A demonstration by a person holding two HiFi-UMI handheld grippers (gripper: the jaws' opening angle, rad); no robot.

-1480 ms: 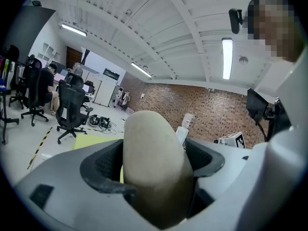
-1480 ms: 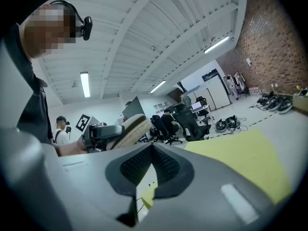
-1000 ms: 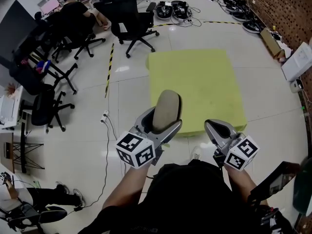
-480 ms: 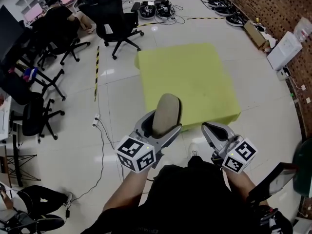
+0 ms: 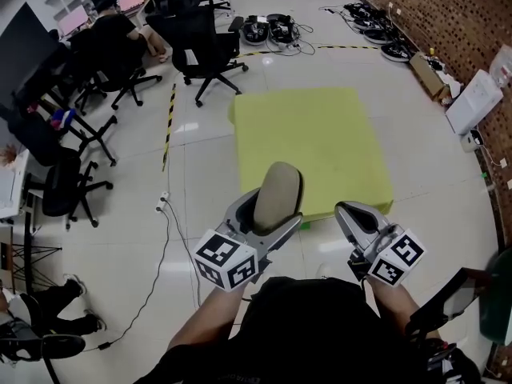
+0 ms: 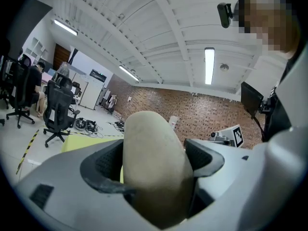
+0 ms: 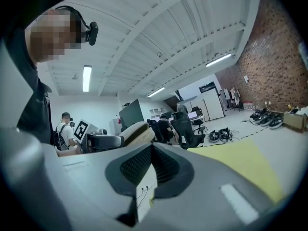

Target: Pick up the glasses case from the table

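Observation:
A beige oval glasses case stands upright between the jaws of my left gripper, which is shut on it and holds it in the air above the floor. In the left gripper view the case fills the gap between both dark pads. My right gripper hangs beside it at the same height, a little apart from it. Its jaws are together with nothing between them. From the right gripper view the case shows off to the left.
A yellow-green foam mat lies on the tiled floor ahead. Black office chairs and desks stand at the far left, and a cable trails across the floor. A white box sits by the brick wall at the right.
The head view has shifted, so the mat and chairs sit differently in frame. Both grippers keep their pose, and the left one still holds the case.

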